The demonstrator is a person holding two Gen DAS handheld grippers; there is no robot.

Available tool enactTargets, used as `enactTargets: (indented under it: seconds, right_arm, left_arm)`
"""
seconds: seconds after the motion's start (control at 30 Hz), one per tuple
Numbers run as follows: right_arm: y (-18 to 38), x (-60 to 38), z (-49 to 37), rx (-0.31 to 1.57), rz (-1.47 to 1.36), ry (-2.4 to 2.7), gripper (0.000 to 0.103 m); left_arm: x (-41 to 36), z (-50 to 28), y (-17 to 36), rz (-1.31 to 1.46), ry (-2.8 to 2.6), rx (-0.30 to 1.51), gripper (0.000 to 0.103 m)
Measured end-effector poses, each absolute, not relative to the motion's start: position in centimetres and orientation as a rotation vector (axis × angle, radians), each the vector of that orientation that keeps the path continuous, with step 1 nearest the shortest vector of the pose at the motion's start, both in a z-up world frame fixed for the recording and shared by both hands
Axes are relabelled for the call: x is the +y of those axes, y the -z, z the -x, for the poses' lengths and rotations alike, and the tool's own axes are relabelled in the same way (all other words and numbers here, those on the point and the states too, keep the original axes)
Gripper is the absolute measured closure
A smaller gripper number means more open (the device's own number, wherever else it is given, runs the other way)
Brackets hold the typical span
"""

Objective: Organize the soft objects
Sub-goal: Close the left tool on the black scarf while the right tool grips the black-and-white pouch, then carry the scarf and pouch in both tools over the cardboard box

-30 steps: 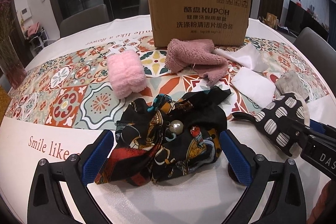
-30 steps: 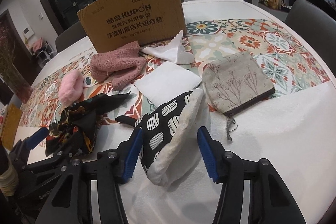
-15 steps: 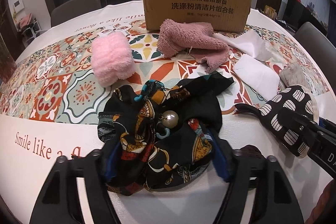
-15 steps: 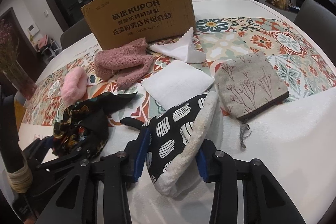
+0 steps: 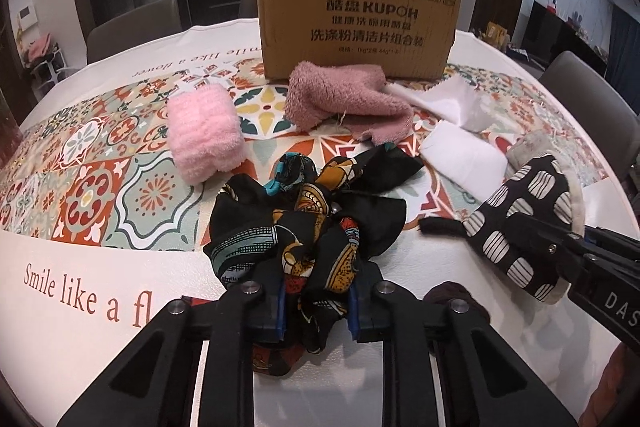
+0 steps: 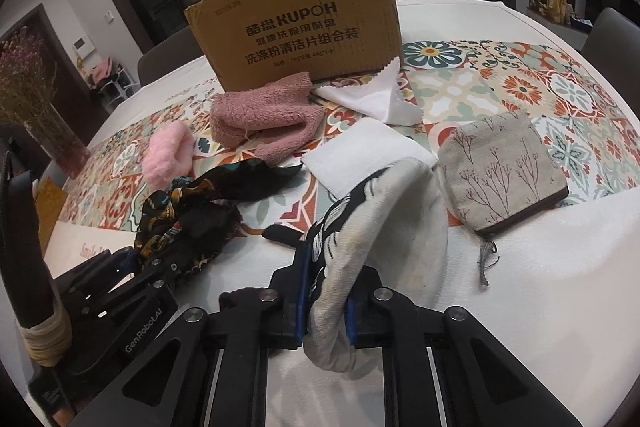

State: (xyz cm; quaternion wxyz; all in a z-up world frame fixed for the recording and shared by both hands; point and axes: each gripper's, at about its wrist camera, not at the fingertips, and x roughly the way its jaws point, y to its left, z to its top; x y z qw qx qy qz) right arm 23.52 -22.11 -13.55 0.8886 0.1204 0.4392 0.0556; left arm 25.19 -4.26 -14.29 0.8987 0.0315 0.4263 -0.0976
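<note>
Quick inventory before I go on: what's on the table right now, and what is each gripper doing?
cardboard box: 1, brown, far side of table
mauve towel: 1, dusty pink, before the box
white cloth: 1, beside the box
white folded pad: 1, mid-table
pink fluffy roll: 1, light pink, left
linen pouch: 1, beige with twig print, right
patterned scarf: 1, black multicolour, near edge
oven mitt: 1, black-white print, cream lining
tablecloth: 1, white with tile pattern
left gripper: shut on scarf
right gripper: shut on mitt
</note>
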Motion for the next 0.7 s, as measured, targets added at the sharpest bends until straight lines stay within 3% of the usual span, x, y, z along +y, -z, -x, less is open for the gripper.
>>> enactTargets:
  seconds: [0.7]
  right_arm:
    - [7.5,-21.9,-21.4,0.766,-0.223,-0.090,0.089]
  left_arm:
    - [-3.4,-22.5,7.3,-0.039,0.210,0.709,0.081]
